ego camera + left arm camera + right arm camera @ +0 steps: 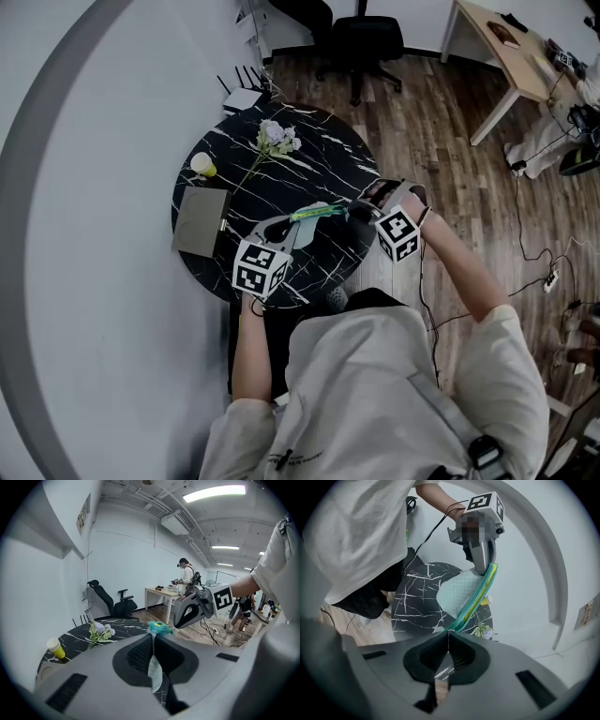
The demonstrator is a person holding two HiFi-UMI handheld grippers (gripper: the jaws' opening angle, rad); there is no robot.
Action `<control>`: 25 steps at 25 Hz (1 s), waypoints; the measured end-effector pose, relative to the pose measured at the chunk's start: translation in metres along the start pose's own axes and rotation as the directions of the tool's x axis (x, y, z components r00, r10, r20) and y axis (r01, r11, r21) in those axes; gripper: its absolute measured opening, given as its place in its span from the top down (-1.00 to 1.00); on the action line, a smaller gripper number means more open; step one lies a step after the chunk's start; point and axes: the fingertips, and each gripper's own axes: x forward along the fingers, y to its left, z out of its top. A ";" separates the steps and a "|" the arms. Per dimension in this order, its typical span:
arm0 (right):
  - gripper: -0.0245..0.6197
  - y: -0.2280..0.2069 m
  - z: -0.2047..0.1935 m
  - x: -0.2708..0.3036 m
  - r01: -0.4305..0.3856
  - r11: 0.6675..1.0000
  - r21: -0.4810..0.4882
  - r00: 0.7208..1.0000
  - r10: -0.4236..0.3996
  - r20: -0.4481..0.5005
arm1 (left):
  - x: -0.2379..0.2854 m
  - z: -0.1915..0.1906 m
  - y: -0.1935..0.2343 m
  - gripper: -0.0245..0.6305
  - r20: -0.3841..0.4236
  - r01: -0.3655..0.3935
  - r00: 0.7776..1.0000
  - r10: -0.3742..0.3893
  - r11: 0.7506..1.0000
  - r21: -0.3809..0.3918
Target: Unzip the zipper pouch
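Observation:
A mint-green zipper pouch (pixel 317 212) hangs stretched between my two grippers above the black marble table (pixel 309 169). My left gripper (pixel 286 231) is shut on the pouch's fabric end (pixel 153 665), which runs down between its jaws. My right gripper (pixel 362 212) is shut at the other end, pinching the thin zipper pull (pixel 448 634). In the right gripper view the teal and yellow zipper (pixel 480 592) runs from the left gripper (pixel 480 555) down along the pouch (pixel 457 595) to my right gripper (pixel 447 644). The right gripper (pixel 192 609) shows just beyond the pouch's teal tip (pixel 159 629).
On the table lie a bunch of pale flowers (pixel 274 139), a yellow cup (pixel 202 166) and a grey flat pad (pixel 200 220) at the left edge. A black office chair (pixel 361 42) and a wooden desk (pixel 511 47) stand beyond. Cables cross the wooden floor (pixel 525 234).

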 end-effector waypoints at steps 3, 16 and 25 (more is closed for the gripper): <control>0.88 0.004 -0.007 0.003 -0.011 1.000 -0.002 1.000 0.011 -0.025 | -0.001 0.000 0.002 0.85 0.006 0.000 1.000 0.000 1.000 -0.005; 0.74 -0.004 0.005 0.022 0.038 0.788 0.615 0.993 -0.100 0.066 | 0.008 -0.011 0.003 0.85 0.006 -0.050 0.999 0.050 0.996 -0.068; 0.74 -0.033 0.029 0.000 -0.057 0.397 0.916 0.934 -0.304 0.190 | 0.007 -0.018 0.010 0.85 0.049 -0.131 0.989 0.141 0.977 -0.170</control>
